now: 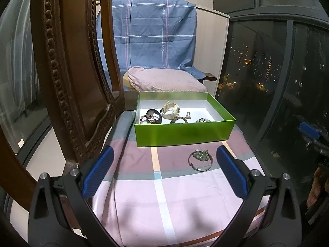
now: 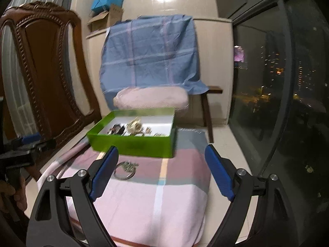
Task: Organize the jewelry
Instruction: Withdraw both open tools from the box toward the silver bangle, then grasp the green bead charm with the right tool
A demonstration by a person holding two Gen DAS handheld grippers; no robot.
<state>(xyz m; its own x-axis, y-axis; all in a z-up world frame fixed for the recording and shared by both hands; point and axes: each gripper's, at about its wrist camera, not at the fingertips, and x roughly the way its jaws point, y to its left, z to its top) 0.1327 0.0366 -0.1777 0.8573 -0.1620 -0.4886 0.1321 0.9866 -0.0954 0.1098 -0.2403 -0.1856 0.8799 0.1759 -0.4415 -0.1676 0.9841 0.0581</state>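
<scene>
A green box stands open on a pink and mauve checked cloth. Inside it lie a black band, a cream watch and several bead bracelets. In front of the box a silver bangle with a green charm lies on the cloth. My left gripper hangs open short of the box, the bangle just inside its right finger. My right gripper is open too, with the bangle beside its left finger. Neither holds anything.
A carved wooden chair back rises close on the left. Behind the box lie a pink cushion and a draped blue checked sheet. A dark window runs along the right. The left gripper shows at the right wrist view's left edge.
</scene>
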